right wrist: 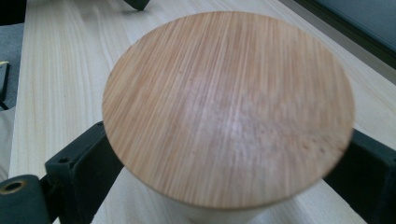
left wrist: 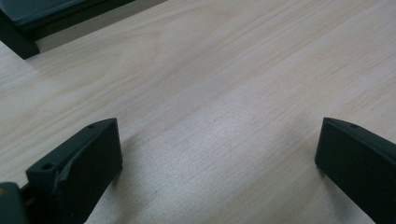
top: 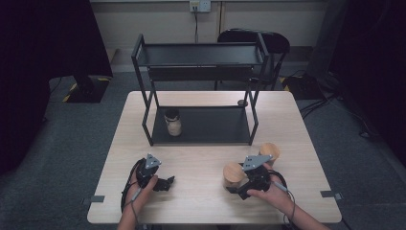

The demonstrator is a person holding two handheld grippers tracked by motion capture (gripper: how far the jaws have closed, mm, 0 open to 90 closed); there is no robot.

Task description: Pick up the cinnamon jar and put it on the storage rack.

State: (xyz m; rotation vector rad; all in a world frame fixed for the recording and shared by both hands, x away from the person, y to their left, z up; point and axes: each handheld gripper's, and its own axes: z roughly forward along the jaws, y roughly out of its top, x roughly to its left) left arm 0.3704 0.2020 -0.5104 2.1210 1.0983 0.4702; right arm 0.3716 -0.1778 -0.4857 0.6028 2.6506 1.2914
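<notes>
A jar with a round bamboo lid (top: 233, 172) stands on the wooden table (top: 201, 201) at the front right. My right gripper (top: 235, 184) reaches around it. In the right gripper view the lid (right wrist: 229, 107) sits between the two black jaws, which stand wide apart, close on either side of the jar's body. My right gripper (right wrist: 229, 140) is open. A second bamboo-lidded jar (top: 269, 151) stands just behind it. My left gripper (top: 164, 183) rests at the front left, open over bare wood, with nothing between its fingertips (left wrist: 219, 140).
A black two-tier metal shelf (top: 201, 53) stands at the back of the table. A jar with a dark lid (top: 173, 122) sits on its lower tier at the left. The shelf's corner (left wrist: 21, 44) appears in the left gripper view. A dark chair (top: 253, 38) stands behind.
</notes>
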